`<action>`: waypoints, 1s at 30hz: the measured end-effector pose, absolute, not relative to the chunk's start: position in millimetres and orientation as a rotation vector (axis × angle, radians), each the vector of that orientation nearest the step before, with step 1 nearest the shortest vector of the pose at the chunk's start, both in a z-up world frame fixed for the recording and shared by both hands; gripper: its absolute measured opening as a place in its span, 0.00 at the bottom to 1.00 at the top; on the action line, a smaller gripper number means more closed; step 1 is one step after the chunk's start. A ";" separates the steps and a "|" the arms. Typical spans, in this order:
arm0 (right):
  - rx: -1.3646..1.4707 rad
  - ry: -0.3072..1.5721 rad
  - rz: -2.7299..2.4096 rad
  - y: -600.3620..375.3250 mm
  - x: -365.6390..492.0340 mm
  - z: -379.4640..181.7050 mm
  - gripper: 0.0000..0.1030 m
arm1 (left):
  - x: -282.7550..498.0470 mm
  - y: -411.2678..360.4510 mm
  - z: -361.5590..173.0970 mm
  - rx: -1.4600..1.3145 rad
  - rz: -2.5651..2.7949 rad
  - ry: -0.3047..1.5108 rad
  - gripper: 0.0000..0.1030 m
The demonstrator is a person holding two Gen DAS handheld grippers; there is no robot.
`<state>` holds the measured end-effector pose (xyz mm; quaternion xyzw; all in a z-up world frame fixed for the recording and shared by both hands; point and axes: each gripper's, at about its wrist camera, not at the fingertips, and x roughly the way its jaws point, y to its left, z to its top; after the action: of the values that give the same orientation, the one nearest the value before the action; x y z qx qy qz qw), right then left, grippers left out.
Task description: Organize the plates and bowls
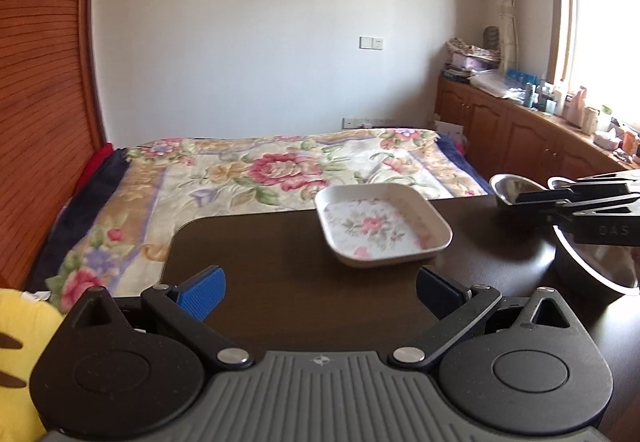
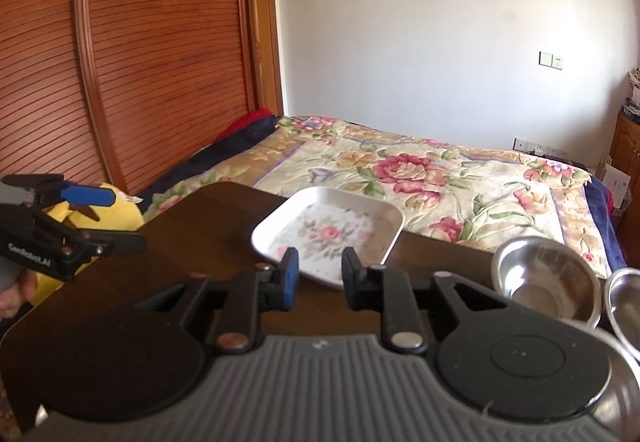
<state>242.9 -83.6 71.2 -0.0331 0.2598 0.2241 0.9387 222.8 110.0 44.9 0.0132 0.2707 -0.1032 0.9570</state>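
Observation:
A square white plate (image 1: 382, 230) (image 2: 328, 230) with a floral print lies flat on the dark table (image 1: 260, 266), near its far edge. My left gripper (image 1: 320, 292) stands wide open just short of the plate, nothing between its blue pads. My right gripper (image 2: 322, 276) is open with a narrow gap, its fingertips at the plate's near rim and holding nothing. Right of the plate sit a small steel bowl (image 1: 510, 188) (image 2: 546, 282), a second small one (image 2: 624, 302) and a large steel bowl (image 1: 596, 262). Each gripper shows in the other's view: the right gripper (image 1: 536, 196), the left gripper (image 2: 108, 218).
Past the table lies a bed with a floral blanket (image 1: 280, 170). A yellow plush toy (image 1: 20, 342) (image 2: 116, 210) sits at the table's left. A slatted wooden wardrobe (image 2: 140, 62) stands on the left, and cluttered wooden cabinets (image 1: 520, 126) run under the window on the right.

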 end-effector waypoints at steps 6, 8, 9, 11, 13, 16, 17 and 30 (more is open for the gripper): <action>-0.088 0.554 0.429 -81.0 270.0 70.5 0.33 | 251.2 102.4 44.4 0.004 -0.262 0.565 0.92; -0.088 0.567 0.422 -80.7 278.7 69.2 0.38 | 260.8 99.7 43.9 0.004 -0.280 0.572 0.89; -0.088 0.574 0.420 -80.7 283.0 68.4 0.42 | 265.3 98.5 43.3 0.003 -0.289 0.575 0.87; -0.091 0.587 0.409 -80.5 292.2 67.2 0.43 | 274.8 96.3 42.0 0.005 -0.294 0.578 0.83; -0.094 0.603 0.397 -80.9 301.3 65.4 0.44 | 283.2 93.9 40.0 0.010 -0.295 0.583 0.79; -0.098 0.627 0.386 -81.4 312.9 62.4 0.49 | 297.0 92.2 36.1 0.014 -0.293 0.594 0.74; -0.100 0.634 0.382 -81.6 316.3 61.2 0.50 | 301.4 91.9 34.7 0.014 -0.295 0.600 0.71; -0.090 0.789 0.373 -81.8 361.8 38.2 0.39 | 355.6 84.3 8.0 0.030 -0.310 0.693 0.39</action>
<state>361.8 -81.8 38.2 -0.0437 0.3822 0.1807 0.9052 355.6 84.3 8.0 0.0145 0.3382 -0.1514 0.9287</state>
